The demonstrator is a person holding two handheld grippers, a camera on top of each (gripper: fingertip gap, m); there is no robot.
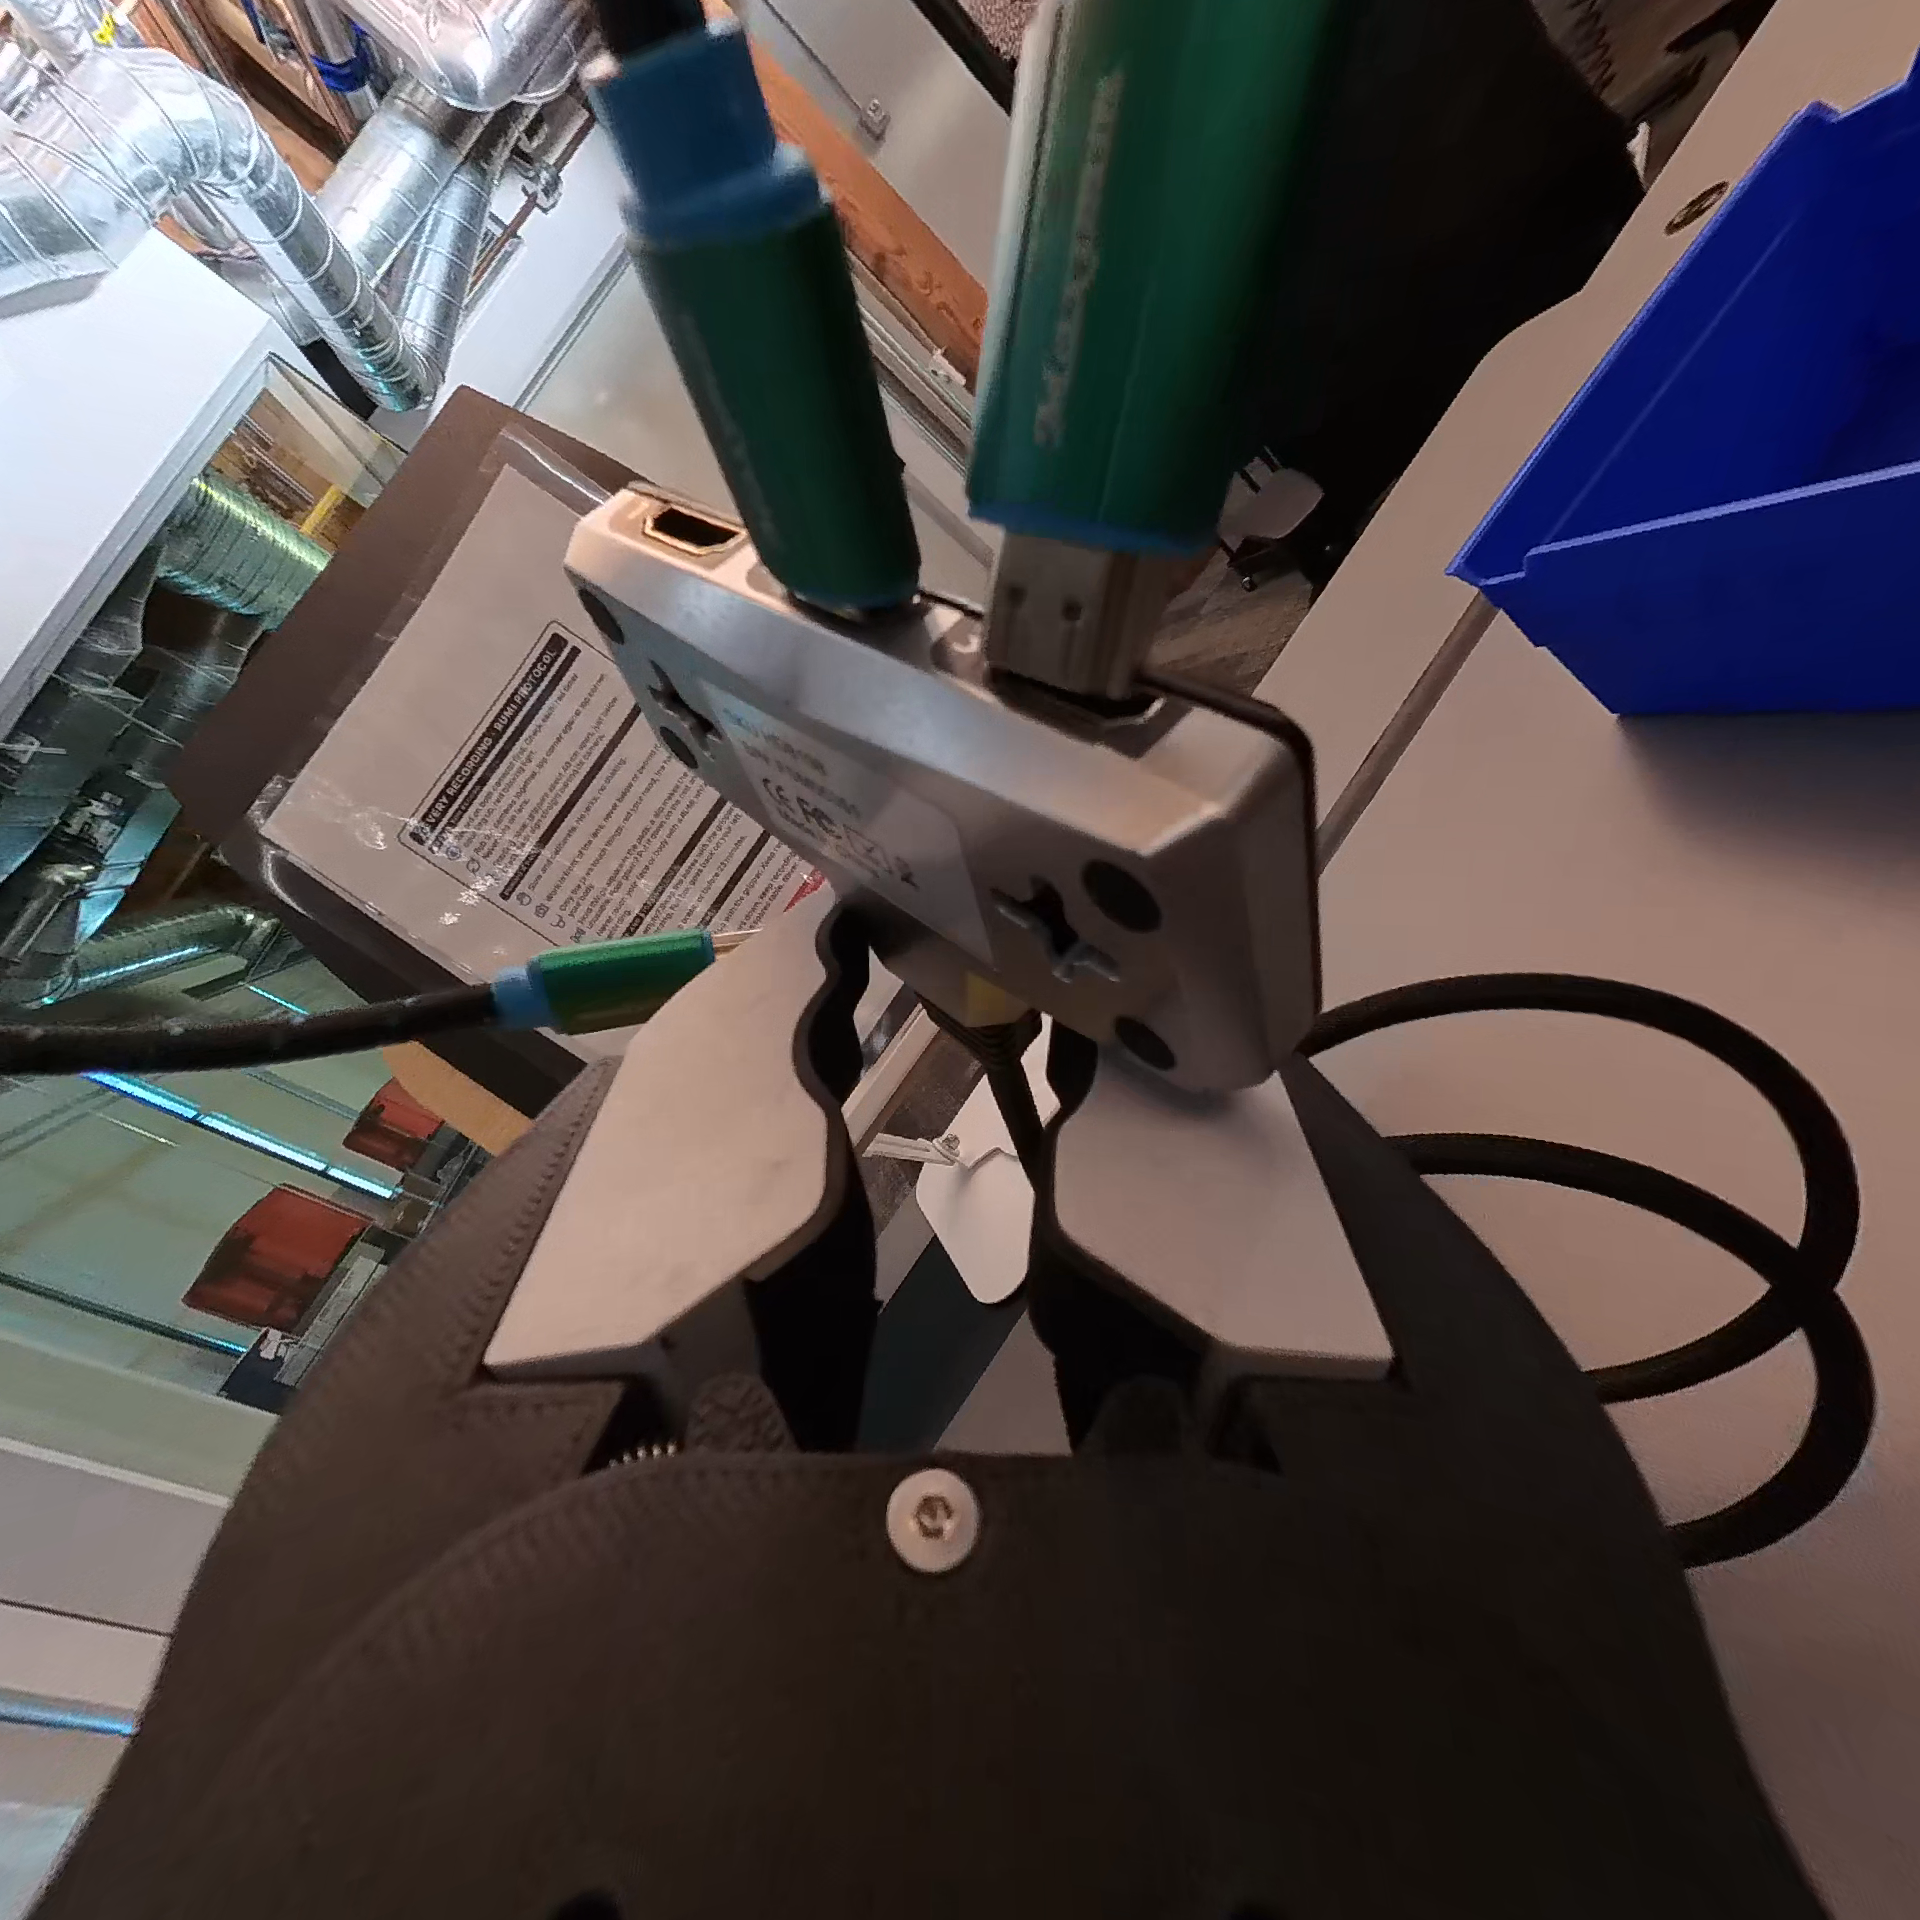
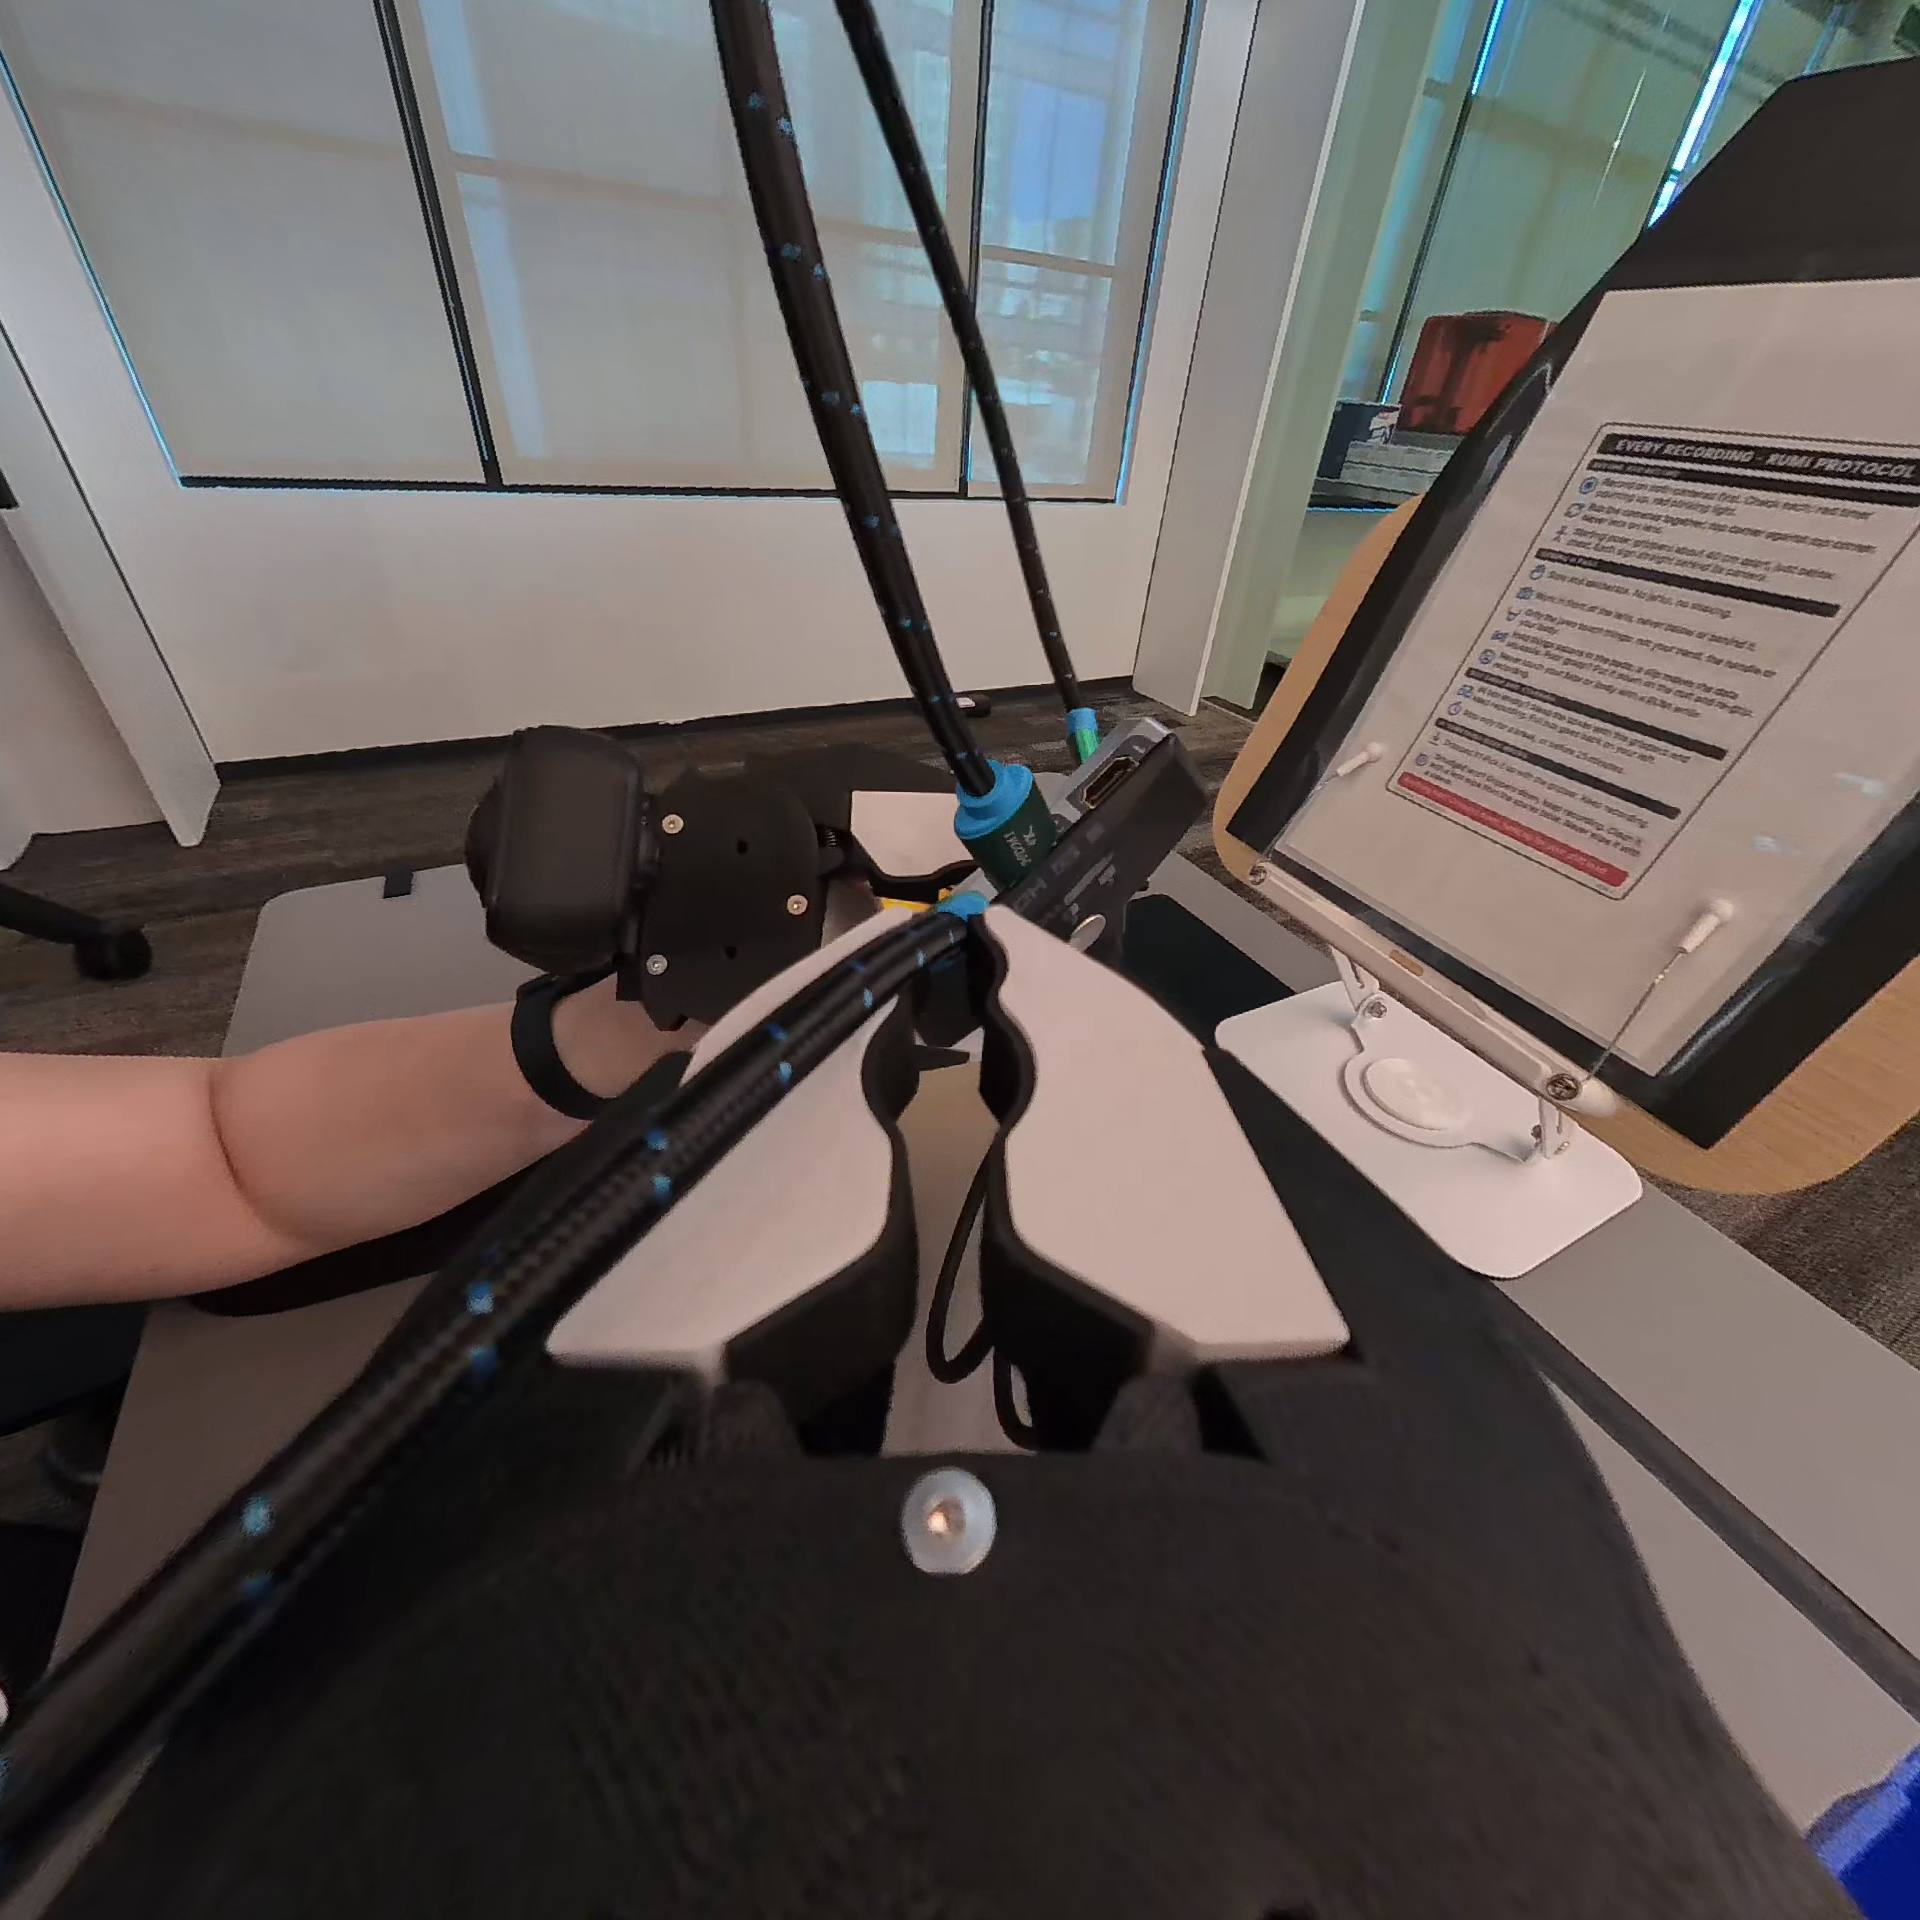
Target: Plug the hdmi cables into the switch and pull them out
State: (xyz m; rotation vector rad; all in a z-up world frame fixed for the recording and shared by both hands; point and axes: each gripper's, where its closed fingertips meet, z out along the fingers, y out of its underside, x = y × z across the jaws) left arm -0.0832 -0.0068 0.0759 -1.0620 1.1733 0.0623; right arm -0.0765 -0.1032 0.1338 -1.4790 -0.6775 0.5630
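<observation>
**Switch held aloft, two plugs at its ports**

The silver HDMI switch [image 1: 935, 790] is seen tilted, underside up, a pale label stuck on it. One green-and-blue plug [image 1: 769, 343] is seated in a middle port; a second [image 1: 1122, 312] is only partly entered — its metal tip shows. The end port [image 1: 691, 530] is left open. A third plug [image 1: 613, 977] is seen apart — unconnected, on braided black cable.

Two HDMI plugs [image 1: 800, 416] stand in the switch [image 1: 935, 769] at frame centre, a free port left of them; bin [image 1: 1714, 499] on the tabletop [image 1: 1558, 935] upper right.
</observation>
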